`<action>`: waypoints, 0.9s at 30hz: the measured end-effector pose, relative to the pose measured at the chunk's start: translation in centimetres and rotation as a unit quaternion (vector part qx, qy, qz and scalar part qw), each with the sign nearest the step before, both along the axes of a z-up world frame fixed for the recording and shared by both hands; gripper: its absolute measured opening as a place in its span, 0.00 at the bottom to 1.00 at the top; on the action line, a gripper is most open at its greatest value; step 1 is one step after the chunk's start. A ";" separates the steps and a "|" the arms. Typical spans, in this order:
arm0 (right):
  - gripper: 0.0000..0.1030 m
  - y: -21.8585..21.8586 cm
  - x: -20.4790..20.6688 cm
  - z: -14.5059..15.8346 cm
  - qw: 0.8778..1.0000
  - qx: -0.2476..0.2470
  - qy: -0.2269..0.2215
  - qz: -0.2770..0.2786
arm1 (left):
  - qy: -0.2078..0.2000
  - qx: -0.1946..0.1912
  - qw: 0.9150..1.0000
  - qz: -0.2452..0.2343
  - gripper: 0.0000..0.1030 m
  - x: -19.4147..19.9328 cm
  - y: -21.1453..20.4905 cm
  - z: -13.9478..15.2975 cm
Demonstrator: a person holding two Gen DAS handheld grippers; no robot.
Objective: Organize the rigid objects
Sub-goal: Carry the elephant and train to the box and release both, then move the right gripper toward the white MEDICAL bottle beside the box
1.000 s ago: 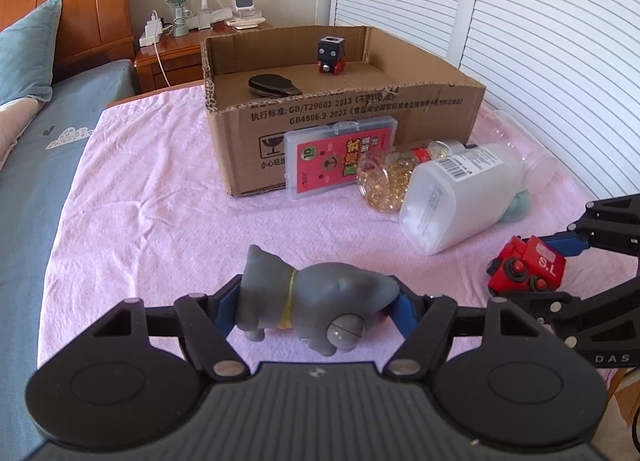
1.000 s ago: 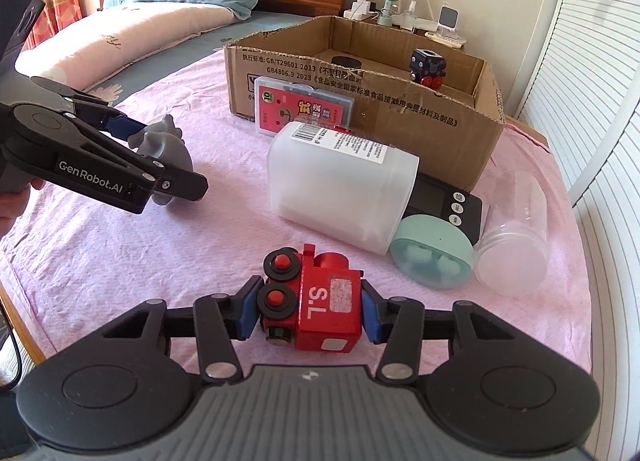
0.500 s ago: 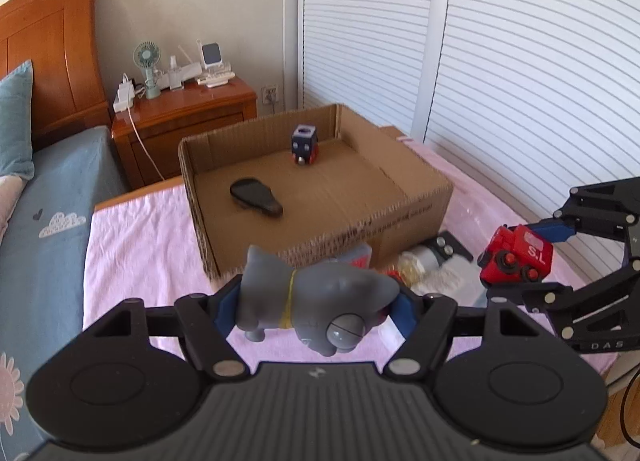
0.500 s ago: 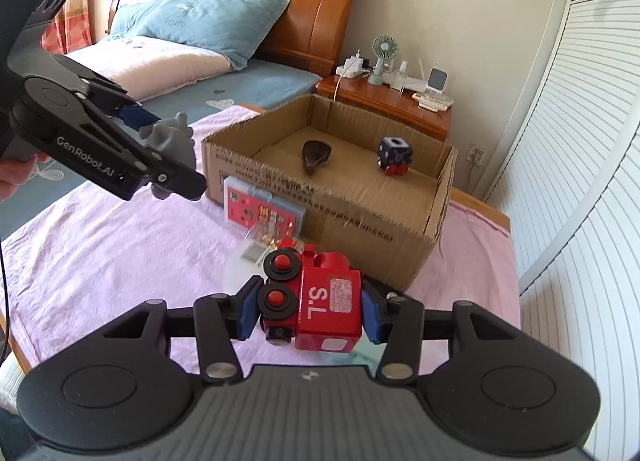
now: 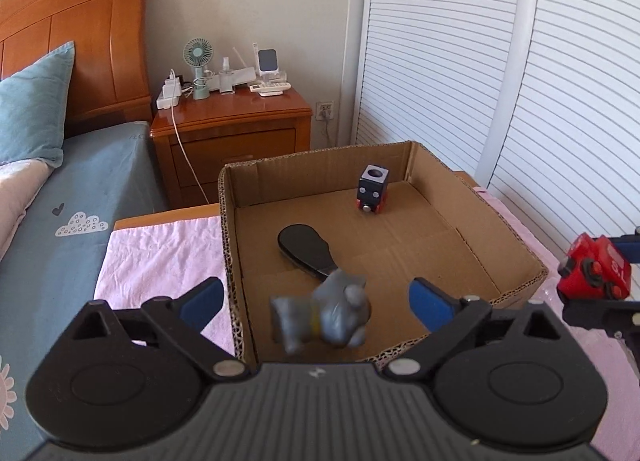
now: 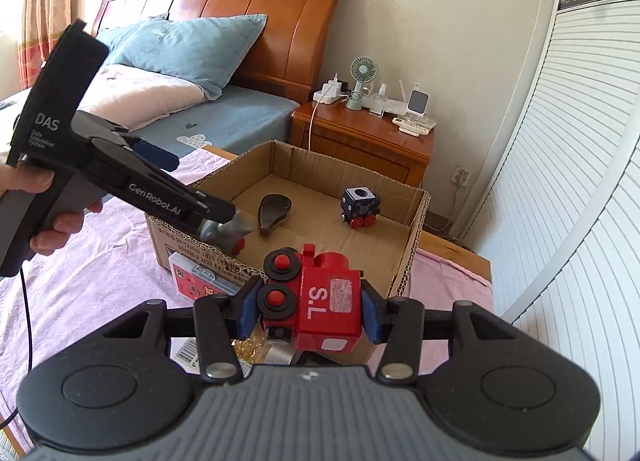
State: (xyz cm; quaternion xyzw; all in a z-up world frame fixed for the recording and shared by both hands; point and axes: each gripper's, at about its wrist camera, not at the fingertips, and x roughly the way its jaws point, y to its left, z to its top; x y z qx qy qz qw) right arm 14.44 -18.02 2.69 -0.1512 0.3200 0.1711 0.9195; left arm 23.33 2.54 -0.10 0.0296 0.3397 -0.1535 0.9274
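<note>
The left tongs (image 5: 314, 297) are spreading, their blue pads clear of the grey toy cat (image 5: 322, 317), which shows blurred between them above the near-left part of the cardboard box (image 5: 516, 239); it appears to be dropping in. The right tongs (image 6: 306, 311) are pinching the red toy train (image 6: 316, 307) by its sides, held above the box's near wall. The box stands on a pink cloth (image 5: 160, 253) at the far end of the bench, and already holds a black oval case (image 5: 306, 253) and a dark cube-shaped toy engine (image 5: 372, 191) near its far wall.

Likely risks: the cat falls close to the near-left corner, so it could strike the rim and bounce out onto the cloth, or land on the black case and roll. The two tongs are near each other over the same opening; if the right pair moves in while the left is in the way, they could knock together and jar the train loose. Released from this height, the train could topple the toy engine.

The right wrist view alone shows the hand (image 6: 48, 221) gripping the left tool, a red-and-white card case (image 6: 196, 279) leaning outside the box's near wall, and the train's full grip. The left wrist view alone shows both spread pads free of the cat, plus the box's near-left floor.
</note>
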 end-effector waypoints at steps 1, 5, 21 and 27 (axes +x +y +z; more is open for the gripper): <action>0.53 0.0 0.2 0.0 1.000 0.000 0.000 -0.001 | 0.002 0.002 1.000 0.002 0.96 -0.6 0.1 0.1; 0.53 0.0 1.6 0.1 1.000 0.004 0.005 -0.006 | -0.009 0.035 0.999 0.002 0.99 -4.0 -0.1 0.9; 0.54 1.7 13.8 -1.5 0.996 0.029 0.072 -0.051 | -0.021 0.022 0.999 0.020 0.99 -10.4 -0.2 0.8; 1.00 0.9 14.5 -1.1 0.993 0.062 0.055 -0.084 | -0.018 0.019 0.999 0.028 0.99 -10.7 0.4 0.8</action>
